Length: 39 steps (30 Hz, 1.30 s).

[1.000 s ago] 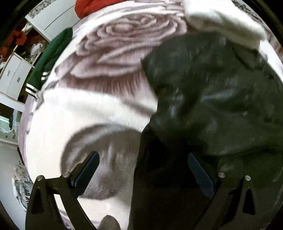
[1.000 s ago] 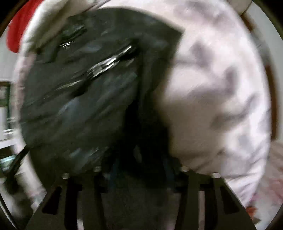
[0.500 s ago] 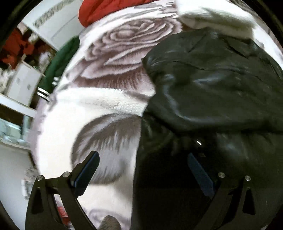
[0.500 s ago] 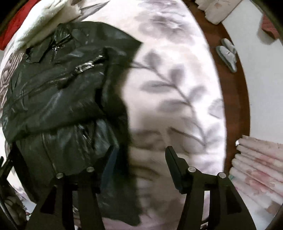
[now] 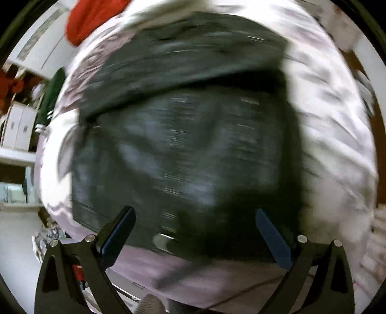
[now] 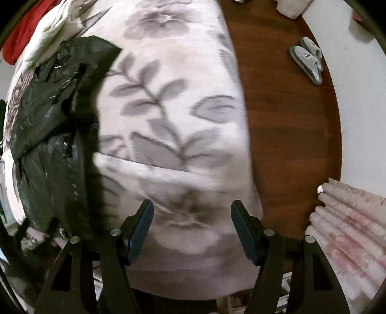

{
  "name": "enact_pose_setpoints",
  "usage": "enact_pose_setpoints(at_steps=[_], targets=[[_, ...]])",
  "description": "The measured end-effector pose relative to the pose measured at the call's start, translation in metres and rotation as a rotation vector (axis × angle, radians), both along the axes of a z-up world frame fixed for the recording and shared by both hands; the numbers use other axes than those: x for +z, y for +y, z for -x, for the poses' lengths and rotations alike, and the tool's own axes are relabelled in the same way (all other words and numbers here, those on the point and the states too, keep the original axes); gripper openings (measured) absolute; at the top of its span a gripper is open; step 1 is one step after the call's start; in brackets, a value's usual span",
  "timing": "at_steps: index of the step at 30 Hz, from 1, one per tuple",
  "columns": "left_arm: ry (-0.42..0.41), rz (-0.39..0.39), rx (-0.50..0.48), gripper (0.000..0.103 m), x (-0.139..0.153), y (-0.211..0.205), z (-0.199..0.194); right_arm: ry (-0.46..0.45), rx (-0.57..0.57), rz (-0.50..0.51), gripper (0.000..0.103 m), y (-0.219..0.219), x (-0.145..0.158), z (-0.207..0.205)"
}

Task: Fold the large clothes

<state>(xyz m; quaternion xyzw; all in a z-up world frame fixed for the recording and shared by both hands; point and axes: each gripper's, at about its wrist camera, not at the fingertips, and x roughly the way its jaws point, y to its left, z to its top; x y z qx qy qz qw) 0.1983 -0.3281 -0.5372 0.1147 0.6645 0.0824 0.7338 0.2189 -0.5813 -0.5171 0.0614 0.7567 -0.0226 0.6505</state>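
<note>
A black leather jacket (image 5: pixel 188 135) lies folded on a bed with a pale floral blanket (image 5: pixel 333 125); the left wrist view is blurred by motion. My left gripper (image 5: pixel 193 222) is open and empty, held above the jacket's near hem. In the right wrist view the jacket (image 6: pixel 48 125) lies at the left, its zipper showing. My right gripper (image 6: pixel 191 217) is open and empty over the bare blanket (image 6: pixel 173 101), to the right of the jacket and apart from it.
A red garment (image 5: pixel 91 17) and a white garment (image 6: pixel 55 26) lie at the head of the bed. A green garment (image 5: pixel 51 96) hangs at the left edge. Wooden floor (image 6: pixel 289 120) with grey slippers (image 6: pixel 307 60) runs right of the bed. Folded pink bedding (image 6: pixel 349 231) sits nearby.
My right gripper let go of the jacket, opened and swung right over the blanket. My left gripper pulled back and swung right, so the whole jacket is now in front of it.
</note>
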Motion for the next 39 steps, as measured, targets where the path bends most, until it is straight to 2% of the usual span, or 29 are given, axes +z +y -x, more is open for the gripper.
enact_pose_setpoints(at_steps=[4, 7, 8, 10, 11, 12, 13, 14, 16, 19, 22, 25, 26, 27, 28, 30, 34, 37, 39], targets=[[0.016, -0.058, -0.084, 0.103, -0.029, -0.055, 0.000, 0.003, 0.029, 0.002, 0.068, -0.037, -0.002, 0.000], [0.047, -0.135, -0.116, 0.101, -0.063, -0.066, -0.005, 0.011, 0.025, -0.046, 0.068, -0.062, -0.012, -0.009], [0.053, -0.147, -0.113, 0.097, -0.069, -0.061, -0.009, 0.007, 0.022, -0.080, 0.068, -0.067, -0.016, -0.016], [0.014, -0.155, -0.067, 0.071, -0.065, -0.043, -0.015, -0.019, 0.020, -0.175, 0.068, -0.069, -0.022, -0.034], [-0.008, -0.138, -0.037, 0.037, -0.060, -0.035, -0.016, -0.029, 0.017, -0.242, 0.068, -0.066, -0.028, -0.047], [-0.020, -0.073, -0.004, 0.020, -0.052, -0.021, -0.019, -0.039, 0.007, -0.335, 0.068, -0.060, -0.036, -0.064], [-0.027, -0.047, 0.008, 0.017, -0.049, -0.015, -0.018, -0.045, -0.003, -0.403, 0.068, -0.054, -0.043, -0.076], [-0.054, -0.033, 0.015, 0.009, -0.039, -0.008, -0.018, -0.048, -0.013, -0.490, 0.068, -0.043, -0.054, -0.094], [-0.092, -0.034, 0.016, 0.007, -0.028, -0.004, -0.016, -0.041, -0.030, -0.626, 0.069, -0.020, -0.076, -0.124], [-0.126, -0.031, 0.021, 0.006, -0.014, 0.006, -0.014, -0.012, -0.120, -0.815, 0.074, 0.016, -0.116, -0.165], [-0.132, -0.022, 0.032, 0.006, -0.009, 0.014, -0.014, 0.037, -0.167, -0.931, 0.074, 0.048, -0.145, -0.186], [-0.138, 0.008, 0.053, 0.006, -0.009, 0.022, -0.015, 0.111, -0.192, -0.942, 0.074, 0.076, -0.163, -0.190], [-0.140, 0.020, 0.059, 0.006, -0.009, 0.019, -0.014, 0.117, -0.209, -0.927, 0.065, 0.081, -0.164, -0.190], [-0.144, 0.042, 0.065, 0.006, -0.006, 0.022, -0.014, 0.102, -0.235, -0.921, 0.037, 0.084, -0.160, -0.190], [-0.147, 0.054, 0.067, 0.006, -0.003, 0.020, -0.013, 0.103, -0.250, -0.895, 0.036, 0.088, -0.156, -0.188], [-0.156, 0.111, 0.087, 0.006, 0.009, 0.028, -0.010, 0.069, -0.267, -0.839, 0.026, 0.093, -0.134, -0.186], [-0.192, 0.230, 0.147, 0.006, 0.037, 0.065, -0.001, -0.032, -0.150, -0.759, 0.024, 0.132, -0.049, -0.188], [-0.214, 0.343, 0.233, 0.005, 0.059, 0.115, 0.005, -0.083, -0.028, -0.691, 0.024, 0.192, 0.012, -0.192], [-0.220, 0.407, 0.295, 0.005, 0.069, 0.157, 0.009, -0.087, 0.033, -0.650, 0.024, 0.232, 0.035, -0.195]])
